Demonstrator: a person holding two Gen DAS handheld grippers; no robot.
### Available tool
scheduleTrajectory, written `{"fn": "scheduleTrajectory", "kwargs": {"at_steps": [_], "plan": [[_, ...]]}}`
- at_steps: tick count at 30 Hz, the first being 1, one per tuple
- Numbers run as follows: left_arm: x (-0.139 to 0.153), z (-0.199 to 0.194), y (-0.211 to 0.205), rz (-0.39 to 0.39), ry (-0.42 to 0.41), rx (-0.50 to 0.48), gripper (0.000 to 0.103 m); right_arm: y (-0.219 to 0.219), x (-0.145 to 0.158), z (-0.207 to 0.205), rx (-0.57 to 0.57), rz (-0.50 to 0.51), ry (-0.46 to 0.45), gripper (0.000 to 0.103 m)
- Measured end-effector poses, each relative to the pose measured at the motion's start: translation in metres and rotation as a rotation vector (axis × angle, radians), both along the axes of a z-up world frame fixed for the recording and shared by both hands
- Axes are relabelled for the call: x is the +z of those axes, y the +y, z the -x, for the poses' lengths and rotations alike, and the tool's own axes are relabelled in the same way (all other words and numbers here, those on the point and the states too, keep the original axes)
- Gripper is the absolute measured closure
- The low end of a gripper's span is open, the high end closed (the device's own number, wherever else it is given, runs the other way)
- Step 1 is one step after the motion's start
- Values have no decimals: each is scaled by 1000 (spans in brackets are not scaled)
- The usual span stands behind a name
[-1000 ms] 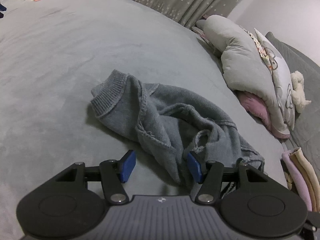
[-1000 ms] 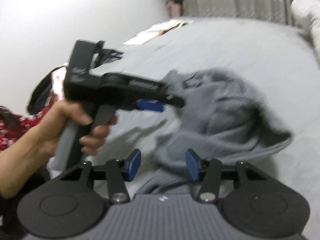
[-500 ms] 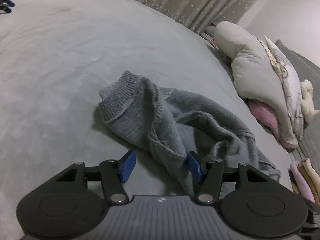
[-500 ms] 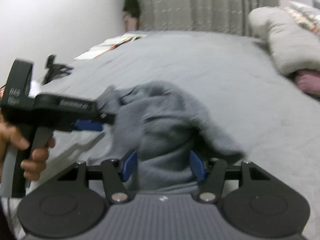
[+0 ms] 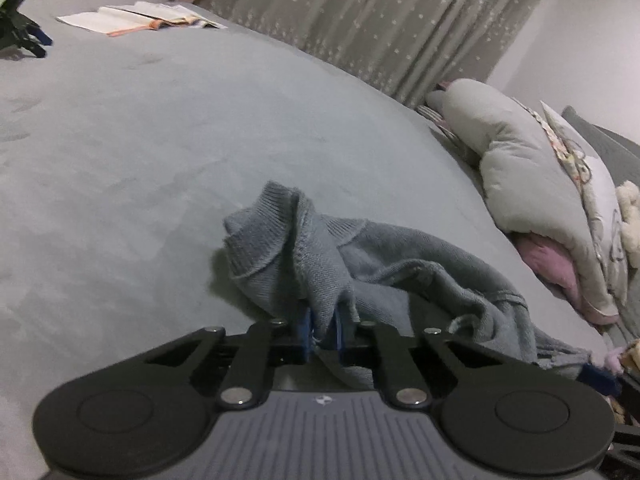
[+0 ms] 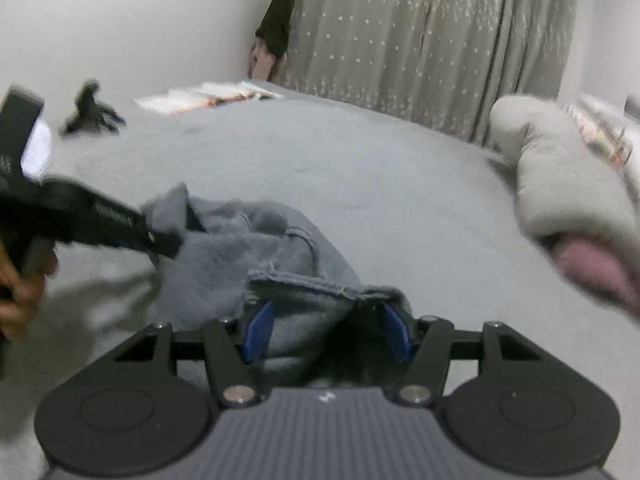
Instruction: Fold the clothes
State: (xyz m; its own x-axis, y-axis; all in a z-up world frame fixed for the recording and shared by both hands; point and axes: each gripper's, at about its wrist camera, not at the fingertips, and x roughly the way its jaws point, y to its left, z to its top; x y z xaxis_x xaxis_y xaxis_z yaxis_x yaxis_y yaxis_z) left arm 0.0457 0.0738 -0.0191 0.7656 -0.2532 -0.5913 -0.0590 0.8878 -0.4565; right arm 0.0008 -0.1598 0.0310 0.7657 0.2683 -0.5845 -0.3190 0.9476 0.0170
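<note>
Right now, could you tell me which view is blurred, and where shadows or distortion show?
Right wrist view: motion blur smears the left tongs, pillow and sweater. Left wrist view: sharper; the sweater casts a shadow on the bed; fisheye bulges the bed.

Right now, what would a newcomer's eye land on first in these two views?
The crumpled grey sweater in the middle of the grey bed. The left gripper is closing on a fold of it, while the right gripper stands open around its edge. Pillows pile at the right.
</note>
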Motion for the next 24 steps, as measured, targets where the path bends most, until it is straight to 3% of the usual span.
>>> {"fn": "scheduleTrajectory", "kwargs": {"at_steps": [6, 8, 10, 13, 16, 20, 24], "plan": [[12, 5, 5, 0, -66, 13, 96, -17, -4, -8, 20, -277, 135, 43], [15, 7, 6, -6, -80, 11, 97, -17, -15, -13, 7, -339, 194, 48], [18, 10, 6, -29, -93, 17, 97, -9, -23, -14, -13, -285, 182, 91], [21, 13, 11, -48, -102, 34, 97, -17, -25, -16, -60, -332, 192, 96], [27, 14, 24, -44, -100, 75, 97, -27, -16, -13, -96, -335, 143, 97], [33, 13, 38, -60, -104, 135, 97, -55, -2, -7, -191, -325, 65, 98], [37, 11, 55, -58, -95, 205, 97, -90, -1, -8, -281, -355, 66, 98]]}}
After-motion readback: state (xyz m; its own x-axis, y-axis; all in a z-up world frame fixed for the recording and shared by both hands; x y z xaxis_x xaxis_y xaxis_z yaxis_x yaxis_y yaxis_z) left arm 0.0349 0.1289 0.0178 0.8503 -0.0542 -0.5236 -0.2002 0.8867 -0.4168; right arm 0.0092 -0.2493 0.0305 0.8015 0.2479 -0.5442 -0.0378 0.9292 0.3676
